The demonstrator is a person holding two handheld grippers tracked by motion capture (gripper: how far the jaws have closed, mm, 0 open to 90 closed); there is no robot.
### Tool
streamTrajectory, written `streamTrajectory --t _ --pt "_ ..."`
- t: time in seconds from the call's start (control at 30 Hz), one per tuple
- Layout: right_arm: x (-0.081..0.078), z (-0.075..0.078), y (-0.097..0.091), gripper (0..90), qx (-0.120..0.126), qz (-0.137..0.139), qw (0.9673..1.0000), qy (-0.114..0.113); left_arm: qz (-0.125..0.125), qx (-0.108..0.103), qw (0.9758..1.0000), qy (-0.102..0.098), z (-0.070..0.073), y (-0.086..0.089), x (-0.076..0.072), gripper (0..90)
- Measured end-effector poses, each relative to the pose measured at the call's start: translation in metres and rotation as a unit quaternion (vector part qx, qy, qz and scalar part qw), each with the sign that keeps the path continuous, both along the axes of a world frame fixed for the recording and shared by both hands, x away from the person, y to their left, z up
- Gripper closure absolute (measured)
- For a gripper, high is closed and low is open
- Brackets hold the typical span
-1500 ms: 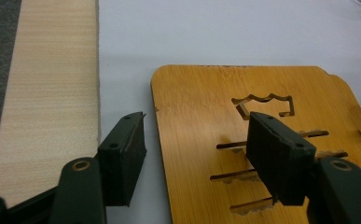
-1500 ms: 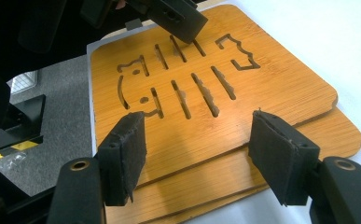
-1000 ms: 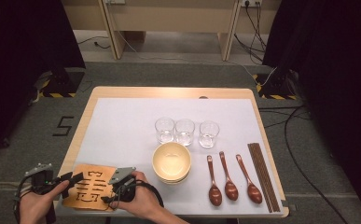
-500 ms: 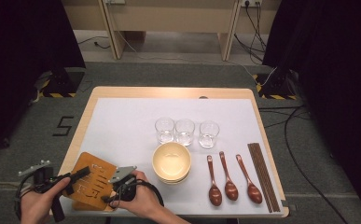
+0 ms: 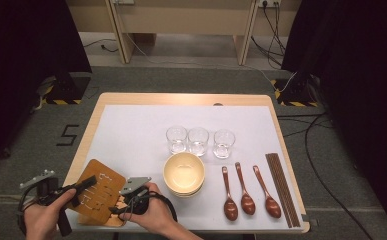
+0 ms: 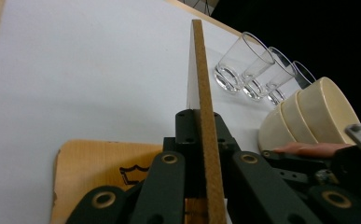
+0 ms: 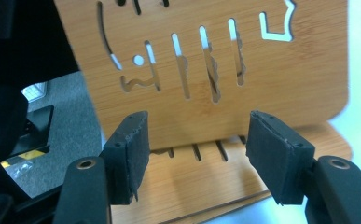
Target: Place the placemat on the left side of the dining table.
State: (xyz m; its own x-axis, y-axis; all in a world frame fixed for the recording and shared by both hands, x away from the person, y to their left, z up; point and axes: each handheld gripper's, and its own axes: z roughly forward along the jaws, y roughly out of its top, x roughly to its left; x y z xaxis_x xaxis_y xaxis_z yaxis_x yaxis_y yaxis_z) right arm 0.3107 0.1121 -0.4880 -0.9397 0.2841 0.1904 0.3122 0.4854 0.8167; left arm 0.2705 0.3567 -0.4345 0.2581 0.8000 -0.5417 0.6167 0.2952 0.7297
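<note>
At the table's near left corner, my left gripper (image 5: 83,185), jaws just closed, clamps the edge of the top bamboo placemat (image 5: 99,192) and tilts it up off the stack of placemats (image 7: 206,186) beneath. My right gripper (image 7: 206,154) stands wide, touching nothing. I judge the work barely begun: bowls (image 5: 183,173), shot glasses (image 5: 198,141), spoons (image 5: 246,192) and chopsticks (image 5: 281,187) remain grouped, no place laid.
</note>
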Motion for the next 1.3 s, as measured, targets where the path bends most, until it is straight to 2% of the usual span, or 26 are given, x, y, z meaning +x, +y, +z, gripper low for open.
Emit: streamTrajectory --t 0.07,0.2,0.23,0.3,0.43,0.6,0.9,1.13,1.2,1.3 --pt "0.0 0.005 -0.002 41.4 0.009 0.003 0.9999 -0.011 0.001 0.007 0.9999 -0.008 0.004 -0.001 -0.001 85.8" --pt "-0.003 0.015 -0.004 42.1 0.015 0.003 0.9997 -0.017 0.002 0.019 0.9995 -0.025 0.012 -0.002 -0.002 85.8" --pt "-0.003 0.019 -0.005 42.4 0.021 0.007 0.9994 -0.029 0.002 0.024 0.9993 -0.028 0.014 -0.003 -0.002 85.8" --pt "-0.005 0.02 -0.006 42.5 0.022 0.006 0.9994 -0.025 0.002 0.032 0.9989 -0.033 0.017 -0.003 -0.002 85.8" --pt "-0.007 0.027 -0.009 43.2 0.026 0.01 0.999 -0.035 0.002 0.047 0.998 -0.044 0.024 -0.004 0.002 85.8" --pt "-0.007 0.037 -0.016 43.5 0.029 0.012 0.9983 -0.049 0.003 0.056 0.9972 -0.049 0.03 -0.005 0.007 85.8" --pt "-0.003 0.049 -0.03 43.2 0.037 -0.001 0.9981 -0.05 0.009 0.072 0.9959 -0.053 0.034 -0.008 0.016 85.8" --pt "-0.001 0.064 -0.042 42.5 0.043 -0.009 0.9968 -0.067 0.013 0.086 0.9943 -0.062 0.04 -0.012 0.027 85.8" --pt "-0.002 0.068 -0.046 42.2 0.045 -0.015 0.997 -0.061 0.009 0.085 0.9943 -0.064 0.041 -0.013 0.03 85.8" --pt "-0.001 0.074 -0.053 42.1 0.043 -0.016 0.9962 -0.074 0.007 0.09 0.9938 -0.065 0.042 -0.014 0.034 85.8"
